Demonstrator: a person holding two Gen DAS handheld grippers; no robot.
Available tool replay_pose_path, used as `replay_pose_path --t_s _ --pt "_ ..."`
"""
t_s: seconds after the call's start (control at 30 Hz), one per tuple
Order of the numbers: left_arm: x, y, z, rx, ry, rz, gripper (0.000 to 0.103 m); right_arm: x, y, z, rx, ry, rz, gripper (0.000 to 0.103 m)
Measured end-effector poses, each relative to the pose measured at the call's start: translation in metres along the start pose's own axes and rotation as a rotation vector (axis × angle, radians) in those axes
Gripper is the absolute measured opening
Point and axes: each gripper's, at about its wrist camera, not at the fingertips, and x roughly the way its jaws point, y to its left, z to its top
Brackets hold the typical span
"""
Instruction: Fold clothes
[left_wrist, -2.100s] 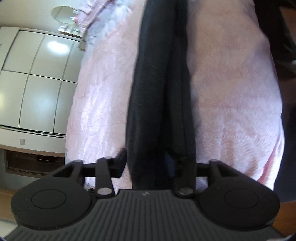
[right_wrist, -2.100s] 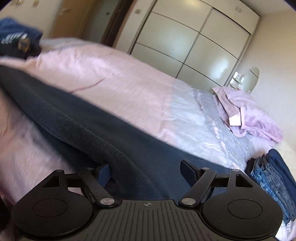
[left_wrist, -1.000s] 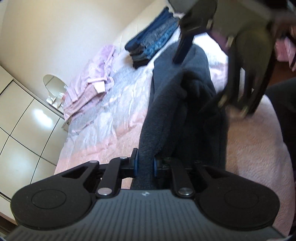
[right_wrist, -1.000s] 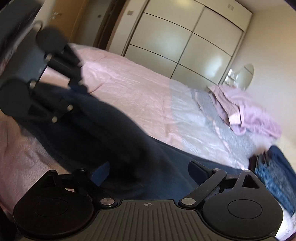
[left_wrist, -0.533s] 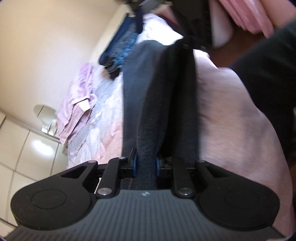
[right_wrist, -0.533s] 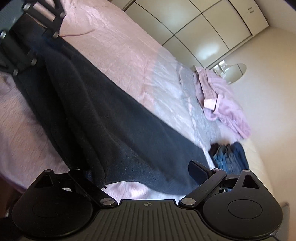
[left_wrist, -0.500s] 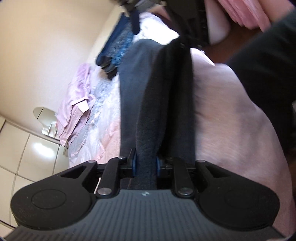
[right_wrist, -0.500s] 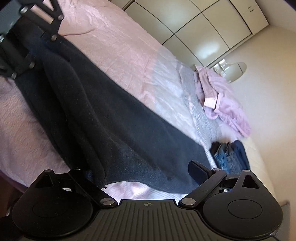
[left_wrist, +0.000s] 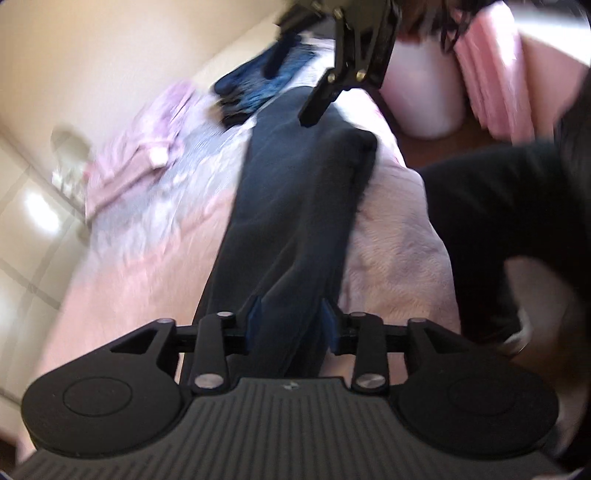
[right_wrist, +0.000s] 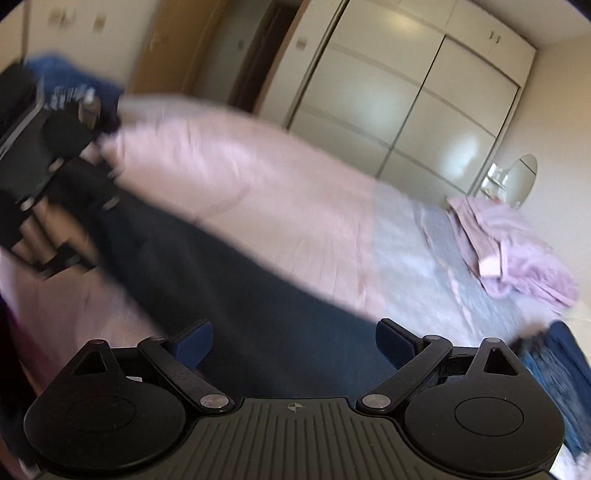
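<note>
Dark fleece garment (left_wrist: 295, 206) lies between the left gripper's (left_wrist: 291, 326) opening jaws; right gripper's (right_wrist: 293, 341) jaws released.

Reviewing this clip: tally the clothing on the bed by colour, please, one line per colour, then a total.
Dark navy, long garment laid along the bed edge: 1
Lilac, crumpled garment near the far side: 1
Blue denim, folded stack, individual pieces too blurred to separate: 1 stack
Total: 3 items, counting the stack as one
</note>
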Motion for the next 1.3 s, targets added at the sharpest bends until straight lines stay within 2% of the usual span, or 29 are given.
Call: replay_pose_path --t_s 0.1,0.17,0.27,0.33,0.43,0.5,0.67,0.73,0.77,0.8,0.83,1.0,1.1,1.13,1.2,1.27,1.3 --pt "-0.008 0.043 -0.015 -0.142 0.043 0.007 0.042 0.029 -0.033 0.011 -0.052 -0.007 0.047 0.093" --pt "-0.001 0.068 -0.029 -0.194 0.103 0.039 0.042 0.054 -0.055 0.015 -0.09 0.02 0.099 0.073" --pt "0.024 0.102 -0.052 -0.276 0.205 0.034 0.042 0.101 -0.09 0.015 -0.124 0.103 0.156 0.06" --pt "0.041 0.121 -0.067 -0.343 0.257 0.011 0.041 0.125 -0.109 0.009 -0.141 0.148 0.176 0.058" --pt "0.047 0.144 -0.082 -0.438 0.261 -0.045 0.04 0.152 -0.135 0.0 -0.144 0.2 0.202 0.057" --pt "0.043 0.157 -0.088 -0.484 0.265 -0.039 0.038 0.16 -0.146 -0.004 -0.151 0.218 0.209 0.057" --pt "0.041 0.153 -0.114 -0.516 0.384 -0.105 0.038 0.171 -0.164 -0.015 -0.205 0.253 0.24 0.057" --pt "0.037 0.148 -0.118 -0.538 0.383 -0.094 0.036 0.174 -0.167 -0.022 -0.229 0.263 0.254 0.057" --pt "0.034 0.145 -0.116 -0.533 0.378 -0.085 0.026 0.176 -0.168 -0.025 -0.241 0.269 0.262 0.057" --pt "0.03 0.142 -0.115 -0.526 0.374 -0.076 0.011 0.177 -0.169 -0.028 -0.252 0.276 0.272 0.057" --pt "0.027 0.138 -0.113 -0.51 0.373 -0.061 0.007 0.178 -0.17 -0.03 -0.26 0.282 0.278 0.057" --pt "0.015 0.126 -0.112 -0.478 0.359 -0.015 0.003 0.18 -0.181 -0.032 -0.293 0.283 0.294 0.057" --pt "0.016 0.125 -0.114 -0.486 0.348 -0.004 0.002 0.19 -0.181 -0.03 -0.319 0.279 0.353 0.056" --pt "0.016 0.124 -0.114 -0.485 0.347 -0.002 0.002 0.195 -0.179 -0.029 -0.331 0.281 0.379 0.052" --pt "0.016 0.123 -0.114 -0.484 0.341 0.006 0.002 0.203 -0.175 -0.028 -0.35 0.301 0.439 0.035" --pt "0.013 0.124 -0.112 -0.487 0.326 0.025 0.002 0.209 -0.171 -0.027 -0.36 0.331 0.476 0.005" --pt "0.007 0.126 -0.112 -0.487 0.312 0.052 0.002 0.208 -0.171 -0.026 -0.365 0.331 0.466 0.002"
